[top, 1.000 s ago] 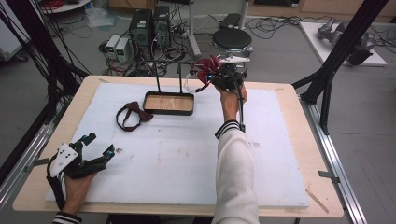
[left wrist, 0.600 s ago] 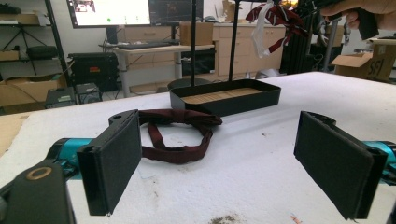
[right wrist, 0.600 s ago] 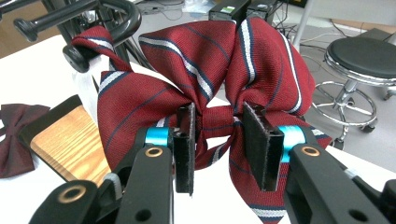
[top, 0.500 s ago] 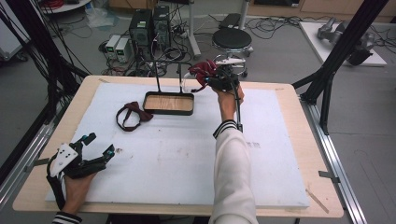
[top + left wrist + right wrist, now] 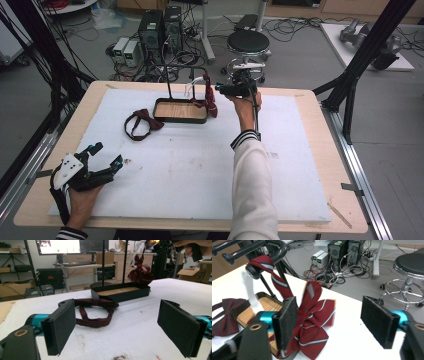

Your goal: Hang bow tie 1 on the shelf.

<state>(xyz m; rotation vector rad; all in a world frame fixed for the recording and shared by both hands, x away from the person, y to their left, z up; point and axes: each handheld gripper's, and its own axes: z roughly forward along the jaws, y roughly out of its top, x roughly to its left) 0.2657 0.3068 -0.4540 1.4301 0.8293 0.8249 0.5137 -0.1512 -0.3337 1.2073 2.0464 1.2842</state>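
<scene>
From the high view, the right tongs (image 5: 223,88) are held up at the far side of the desk (image 5: 310,150), just beside the top of a black rack (image 5: 172,75) that stands in a shallow black tray (image 5: 181,111) with a wooden floor. A red striped bow tie (image 5: 210,97) hangs from the rack's arm by its strap, dangling against the tray's right end, close to the tong tips. A dark maroon bow tie (image 5: 141,125) lies flat on the white sheet just left of the tray. The left tongs (image 5: 102,162) rest low at the near left corner of the desk, well apart from everything else.

In the left gripper view, the left tongs (image 5: 117,325) stand released, the two black pads wide apart with nothing between them. Beyond them lie the maroon bow tie (image 5: 96,312) and then the tray (image 5: 120,293) with its two upright rods, the striped bow tie (image 5: 141,273) hanging at its right end.

In the right gripper view, the right tongs (image 5: 332,322) have just been opening and now stand released. The striped bow tie (image 5: 312,322) hangs in the gap next to the left pad, blurred, its strap looped over the rack's round-ended arm (image 5: 253,271); the pads do not squeeze it. The maroon bow tie (image 5: 227,320) shows at the left edge
</scene>
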